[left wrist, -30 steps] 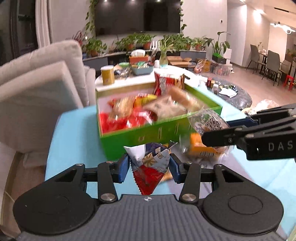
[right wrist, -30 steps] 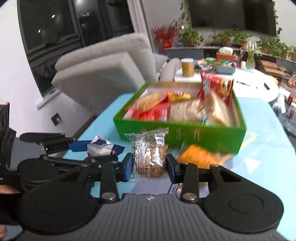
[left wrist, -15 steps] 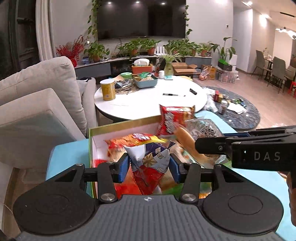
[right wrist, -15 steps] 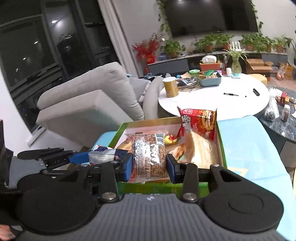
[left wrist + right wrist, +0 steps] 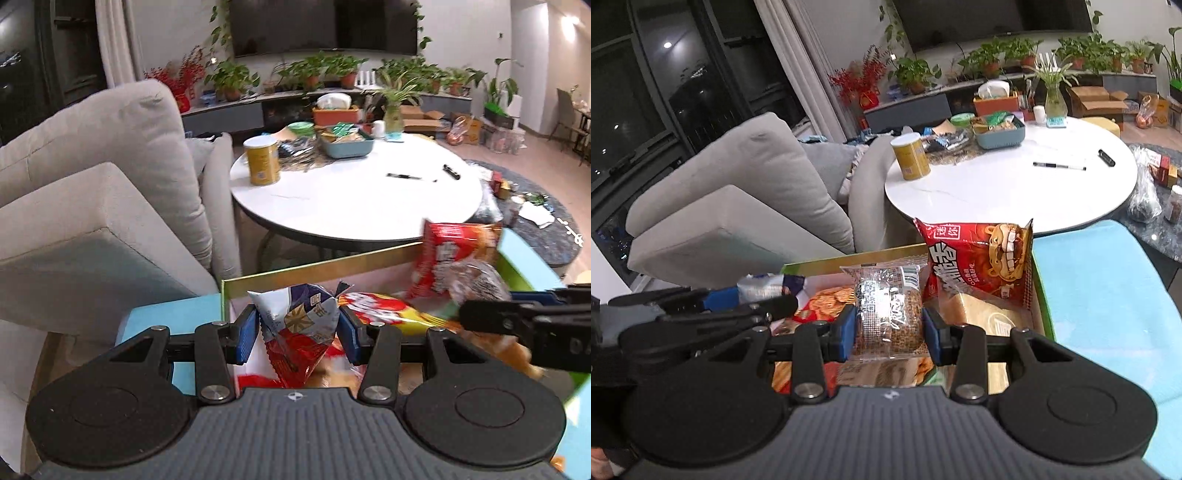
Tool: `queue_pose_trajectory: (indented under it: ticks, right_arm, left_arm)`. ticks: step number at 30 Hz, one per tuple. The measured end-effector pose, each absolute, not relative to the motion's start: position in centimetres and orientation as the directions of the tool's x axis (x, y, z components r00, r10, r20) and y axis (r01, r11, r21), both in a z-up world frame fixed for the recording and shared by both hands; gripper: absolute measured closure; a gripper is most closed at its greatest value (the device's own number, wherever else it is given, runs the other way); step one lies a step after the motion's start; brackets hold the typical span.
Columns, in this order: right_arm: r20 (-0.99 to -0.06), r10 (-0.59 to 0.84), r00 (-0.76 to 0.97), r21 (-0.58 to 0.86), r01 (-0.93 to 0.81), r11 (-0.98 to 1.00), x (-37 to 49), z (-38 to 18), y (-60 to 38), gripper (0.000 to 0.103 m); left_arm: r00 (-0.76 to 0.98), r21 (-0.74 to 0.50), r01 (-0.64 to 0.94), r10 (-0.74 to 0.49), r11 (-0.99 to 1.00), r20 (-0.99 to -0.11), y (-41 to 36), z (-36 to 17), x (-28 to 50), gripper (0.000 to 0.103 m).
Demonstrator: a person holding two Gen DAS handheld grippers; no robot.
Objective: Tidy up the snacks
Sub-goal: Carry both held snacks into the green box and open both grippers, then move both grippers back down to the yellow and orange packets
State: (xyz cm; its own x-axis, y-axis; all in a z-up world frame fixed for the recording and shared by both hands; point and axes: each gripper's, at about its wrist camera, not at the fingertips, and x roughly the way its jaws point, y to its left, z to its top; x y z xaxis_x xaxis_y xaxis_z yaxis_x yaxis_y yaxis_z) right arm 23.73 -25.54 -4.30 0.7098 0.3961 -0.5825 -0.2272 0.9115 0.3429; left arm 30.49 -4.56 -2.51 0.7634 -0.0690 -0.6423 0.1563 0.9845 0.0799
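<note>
Our left tongs (image 5: 297,328) grip a blue-and-red snack packet (image 5: 300,325) and our right tongs (image 5: 888,328) grip a clear-wrapped brown cake (image 5: 888,317), both upright. Directly below and ahead of both lies the green box (image 5: 1039,295) on the blue desk (image 5: 1108,295), already full of snacks. The left packet hangs over its left end, the cake nearer the standing red bag (image 5: 979,258).

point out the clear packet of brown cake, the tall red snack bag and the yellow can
clear plastic packet of brown cake (image 5: 891,318), right wrist view, middle of its front
tall red foil snack bag (image 5: 979,254), right wrist view, printed front
yellow cylindrical can (image 5: 911,156), right wrist view, side wall
</note>
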Motion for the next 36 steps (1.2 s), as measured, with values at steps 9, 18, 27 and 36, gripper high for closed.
queue_pose_trajectory:
  ticks: [9,18,27,36]
  right_arm:
    - [-0.591,0.401,0.700,0.346,-0.230,0.910,25.4,-5.6,-25.0,0.031]
    - [-0.589,0.396,0.705,0.345,-0.224,0.911,25.8,-5.7,-24.8,0.031]
    - [-0.555,0.383,0.738,0.333,-0.225,0.916,23.8,-4.0,-25.6,0.031]
    - [-0.545,0.392,0.741,0.336,-0.235,0.912,20.5,-2.9,-26.7,0.031]
  left_arm:
    - [0.770,0.111,0.132,-0.032,0.985,-0.638,-3.8,-4.9,33.8,0.060]
    - [0.766,0.121,0.161,-0.047,0.979,-0.641,-3.7,-5.6,33.3,0.039]
    - [0.801,0.143,0.168,-0.051,0.975,-0.597,-4.3,-3.2,30.6,0.037]
    - [0.816,0.127,0.164,-0.063,0.978,-0.574,-3.7,-1.3,25.8,0.031]
